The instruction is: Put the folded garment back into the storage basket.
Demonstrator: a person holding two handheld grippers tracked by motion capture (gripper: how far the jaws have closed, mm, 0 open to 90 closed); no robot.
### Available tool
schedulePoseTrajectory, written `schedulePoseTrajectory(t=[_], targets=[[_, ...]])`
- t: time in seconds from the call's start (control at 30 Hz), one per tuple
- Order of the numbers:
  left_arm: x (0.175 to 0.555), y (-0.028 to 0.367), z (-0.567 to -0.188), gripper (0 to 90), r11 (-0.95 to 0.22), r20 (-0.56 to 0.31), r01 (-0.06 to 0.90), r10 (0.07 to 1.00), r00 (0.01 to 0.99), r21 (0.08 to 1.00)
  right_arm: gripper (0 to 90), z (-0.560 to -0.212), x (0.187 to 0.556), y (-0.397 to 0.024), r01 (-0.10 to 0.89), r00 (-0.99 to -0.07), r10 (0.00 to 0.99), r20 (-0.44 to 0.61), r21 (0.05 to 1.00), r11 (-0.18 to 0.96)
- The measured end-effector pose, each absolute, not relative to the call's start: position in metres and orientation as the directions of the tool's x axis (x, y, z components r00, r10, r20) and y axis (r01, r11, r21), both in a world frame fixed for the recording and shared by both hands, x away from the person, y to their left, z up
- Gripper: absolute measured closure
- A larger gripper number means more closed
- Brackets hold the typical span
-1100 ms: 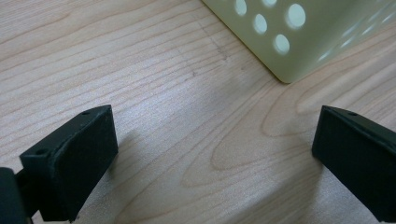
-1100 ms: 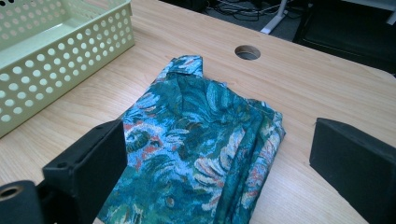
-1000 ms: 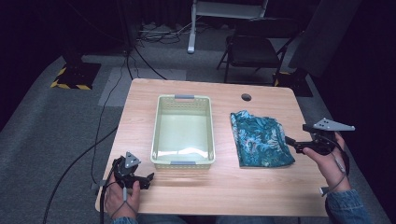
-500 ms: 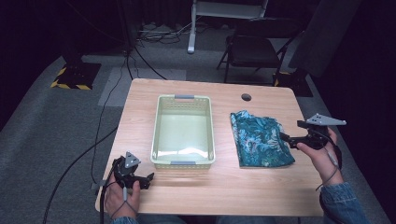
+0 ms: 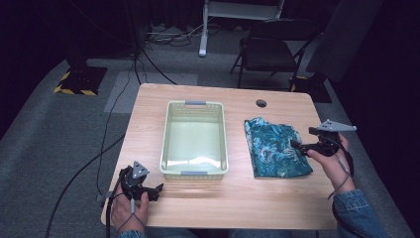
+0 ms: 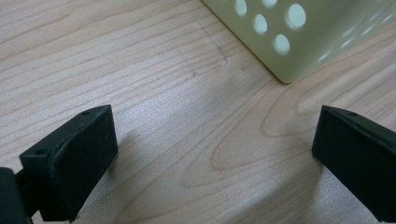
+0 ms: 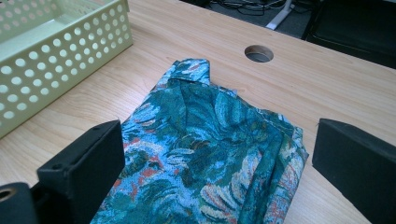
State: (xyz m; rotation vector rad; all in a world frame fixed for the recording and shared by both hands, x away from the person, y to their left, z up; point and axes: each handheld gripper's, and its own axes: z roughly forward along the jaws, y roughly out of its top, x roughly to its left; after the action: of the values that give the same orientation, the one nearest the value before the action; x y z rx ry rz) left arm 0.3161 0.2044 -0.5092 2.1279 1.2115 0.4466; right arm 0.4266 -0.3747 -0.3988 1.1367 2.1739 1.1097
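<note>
A folded teal patterned cloth (image 5: 275, 147) (image 7: 210, 149) lies flat on the wooden table (image 5: 237, 198), right of a pale green perforated basket (image 5: 194, 139) that is empty. My right gripper (image 5: 295, 146) (image 7: 219, 177) hovers open at the cloth's right edge, its jaws spread wide over the fabric. Near the table's front left corner my left gripper (image 5: 157, 191) (image 6: 210, 158) rests open on bare wood, with a corner of the basket (image 6: 289, 32) just ahead of it.
A round cable hole (image 5: 261, 103) (image 7: 258, 53) pierces the table behind the cloth. Beyond the far edge stand a folding chair (image 5: 270, 49) and a white stand (image 5: 237, 10). Cables (image 5: 109, 134) run over the grey carpet at the left.
My right gripper has moved left from beyond the table's right edge until its jaws reach over the cloth's right side. The left gripper has stayed put.
</note>
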Motion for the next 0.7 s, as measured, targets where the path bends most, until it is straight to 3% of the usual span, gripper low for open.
schedulePoseTrajectory(t=[0.7], targets=[[0.316,0.204,-0.509,0.3,-0.369,-0.021,0.638,0.856,0.517,0.676,2.7,-0.435,0.439,-0.359,0.483,-0.585,0.811,-0.021,0.794,0.369]])
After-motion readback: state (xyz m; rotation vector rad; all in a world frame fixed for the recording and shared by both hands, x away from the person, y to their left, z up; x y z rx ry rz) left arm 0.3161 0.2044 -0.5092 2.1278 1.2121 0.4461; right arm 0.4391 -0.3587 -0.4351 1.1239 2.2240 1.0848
